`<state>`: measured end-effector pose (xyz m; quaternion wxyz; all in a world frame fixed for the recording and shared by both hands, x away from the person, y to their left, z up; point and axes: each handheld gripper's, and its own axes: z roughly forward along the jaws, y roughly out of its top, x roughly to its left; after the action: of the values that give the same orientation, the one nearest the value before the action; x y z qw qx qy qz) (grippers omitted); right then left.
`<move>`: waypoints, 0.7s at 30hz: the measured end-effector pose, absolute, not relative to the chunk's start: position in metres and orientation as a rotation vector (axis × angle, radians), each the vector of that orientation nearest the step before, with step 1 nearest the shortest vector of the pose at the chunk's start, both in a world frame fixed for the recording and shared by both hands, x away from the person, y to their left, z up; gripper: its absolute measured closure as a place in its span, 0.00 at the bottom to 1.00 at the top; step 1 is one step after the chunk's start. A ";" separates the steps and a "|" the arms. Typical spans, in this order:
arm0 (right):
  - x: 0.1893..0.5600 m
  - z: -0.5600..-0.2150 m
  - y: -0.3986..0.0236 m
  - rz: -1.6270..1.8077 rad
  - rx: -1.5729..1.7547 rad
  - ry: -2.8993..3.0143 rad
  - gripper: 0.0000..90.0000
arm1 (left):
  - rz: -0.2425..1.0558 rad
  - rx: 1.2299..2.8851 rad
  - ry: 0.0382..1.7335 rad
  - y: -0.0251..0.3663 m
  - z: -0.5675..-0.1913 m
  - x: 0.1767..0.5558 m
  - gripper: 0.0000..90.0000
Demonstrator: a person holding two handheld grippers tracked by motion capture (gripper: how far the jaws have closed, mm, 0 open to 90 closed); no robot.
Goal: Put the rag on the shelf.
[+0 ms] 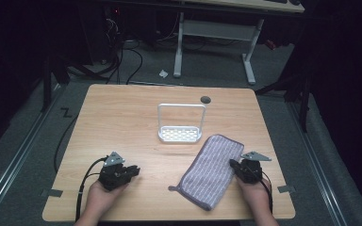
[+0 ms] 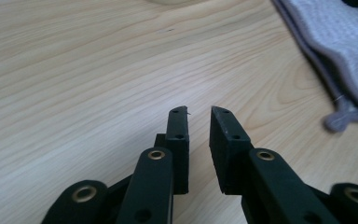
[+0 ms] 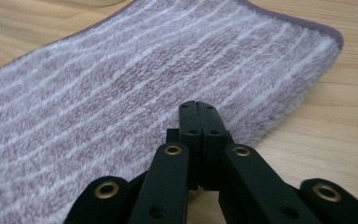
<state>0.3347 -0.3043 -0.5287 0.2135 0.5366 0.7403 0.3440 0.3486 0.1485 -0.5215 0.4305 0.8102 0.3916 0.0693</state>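
1. My high view sits above the near side of the desk (image 1: pixel 122 108) and looks forward and down, far enough back to take in the whole desktop and the floor beyond it.
2. My left gripper view rides low on the left tongs (image 2: pixel 199 116), very near the wood, facing across the desk toward the towel (image 2: pixel 340 51) at its right edge.
3. My right gripper view rides on the right tongs (image 3: pixel 198 108), close over the towel (image 3: pixel 121 102), looking along its stripes.
4. All three views share the towel (image 1: pixel 212 170) and the wood around it; the high view also carries both tongs (image 1: pixel 134 170) (image 1: pixel 234 164).
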 end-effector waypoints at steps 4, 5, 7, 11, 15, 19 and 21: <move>0.329 -0.529 -0.299 0.954 1.459 2.078 1.00 | 0.157 2.071 0.821 0.083 -0.510 0.360 0.94; 0.329 -0.529 -0.299 0.954 1.459 2.078 1.00 | 0.157 2.071 0.821 0.083 -0.510 0.360 0.95; 0.329 -0.529 -0.300 0.962 1.460 2.080 1.00 | 0.086 2.075 0.774 0.040 -0.510 0.370 0.98; 0.327 -0.529 -0.300 0.958 1.431 2.084 1.00 | 0.008 2.117 0.715 0.004 -0.516 0.372 1.00; 0.327 -0.530 -0.303 0.987 1.443 2.084 1.00 | -0.003 2.217 0.657 -0.018 -0.526 0.363 1.00; 0.323 -0.530 -0.300 1.012 1.432 2.111 1.00 | -0.019 2.232 0.623 -0.010 -0.525 0.347 1.00; 0.321 -0.530 -0.297 1.010 1.422 2.124 1.00 | -0.038 2.229 0.606 -0.001 -0.527 0.333 1.00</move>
<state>0.3215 -0.2973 -0.5299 0.1951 0.5074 0.7580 0.3604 0.3328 -0.0012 -0.5267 0.4039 0.8826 0.2402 -0.0150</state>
